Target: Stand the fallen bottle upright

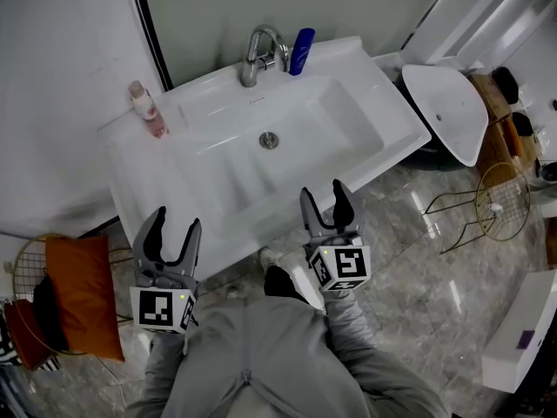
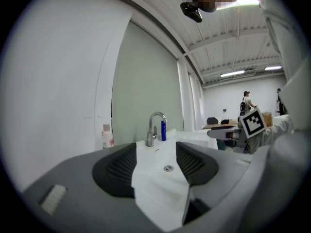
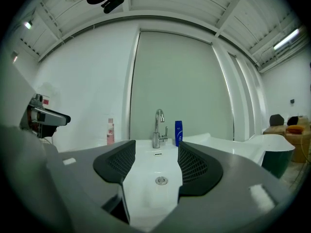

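A white sink [image 1: 209, 90] carries two bottles, and both stand upright. The blue bottle [image 1: 300, 50] is just right of the chrome faucet [image 1: 259, 52]. The pink bottle [image 1: 148, 110] is at the sink's back left corner. In the left gripper view the pink bottle [image 2: 107, 136] and blue bottle [image 2: 163, 130] rise straight up, as do the pink bottle [image 3: 111, 131] and blue bottle [image 3: 178, 132] in the right gripper view. My left gripper [image 1: 177, 220] and right gripper [image 1: 323, 192] hover open and empty at the sink's front edge, far from both bottles.
A white basin-shaped fixture [image 1: 444, 111] stands right of the sink, with a wire basket [image 1: 503, 200] beside it. An orange cushion [image 1: 83, 294] sits in another wire basket at the lower left. A white box [image 1: 522, 338] lies on the marble floor at right.
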`<state>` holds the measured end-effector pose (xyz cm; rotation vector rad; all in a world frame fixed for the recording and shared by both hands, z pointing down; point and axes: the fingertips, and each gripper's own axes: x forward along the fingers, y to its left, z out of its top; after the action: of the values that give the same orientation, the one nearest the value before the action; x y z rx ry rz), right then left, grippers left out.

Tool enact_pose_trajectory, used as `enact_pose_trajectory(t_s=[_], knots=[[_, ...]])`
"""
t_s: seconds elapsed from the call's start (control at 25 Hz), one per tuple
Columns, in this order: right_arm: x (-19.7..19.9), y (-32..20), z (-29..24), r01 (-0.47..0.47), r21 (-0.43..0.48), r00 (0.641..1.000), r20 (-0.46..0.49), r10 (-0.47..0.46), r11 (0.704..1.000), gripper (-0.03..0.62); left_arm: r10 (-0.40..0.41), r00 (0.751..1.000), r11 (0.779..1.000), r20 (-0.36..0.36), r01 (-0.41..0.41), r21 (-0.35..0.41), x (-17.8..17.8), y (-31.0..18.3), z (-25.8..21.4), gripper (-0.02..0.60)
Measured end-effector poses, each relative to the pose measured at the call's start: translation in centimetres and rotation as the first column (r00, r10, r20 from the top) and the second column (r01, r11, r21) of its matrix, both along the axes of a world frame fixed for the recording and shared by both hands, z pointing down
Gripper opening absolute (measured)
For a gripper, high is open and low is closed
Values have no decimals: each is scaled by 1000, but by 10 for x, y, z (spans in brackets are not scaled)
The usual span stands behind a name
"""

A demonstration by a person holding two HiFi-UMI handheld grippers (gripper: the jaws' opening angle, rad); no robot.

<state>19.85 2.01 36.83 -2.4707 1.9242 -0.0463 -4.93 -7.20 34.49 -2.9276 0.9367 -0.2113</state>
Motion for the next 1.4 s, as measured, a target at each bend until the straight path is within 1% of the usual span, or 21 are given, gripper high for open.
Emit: enact_pose_trajectory(t_s=[0.2,0.4,0.68,0.84,1.0,1.4], knots=[[-18,11,-3,-8,6,1000,-7,9,1000,256,7,1000,1000,-3,-7,2,-15,11,1,276],[-22,19,-5,-43,-3,999,-20,43,999,256,9,1000,1000,-17,-10,-1,-24,15,3,276],[-25,26,-2,-72,-23,997,-26,71,997,256,26,1000,999,-16,-26,18,-26,20,-3,276],[-27,24,1,-78,-50,996,-41,75,996,256,18,999,1000,-34,-18,6,-28,18,-1,276],[-27,22,1,-74,-60,996,-48,72,995,256,25,999,1000,-25,-24,17,-27,18,-4,276],[-26,15,-2,-68,-64,996,-59,64,996,256,4,1000,1000,-29,-4,14,-29,10,-4,276]])
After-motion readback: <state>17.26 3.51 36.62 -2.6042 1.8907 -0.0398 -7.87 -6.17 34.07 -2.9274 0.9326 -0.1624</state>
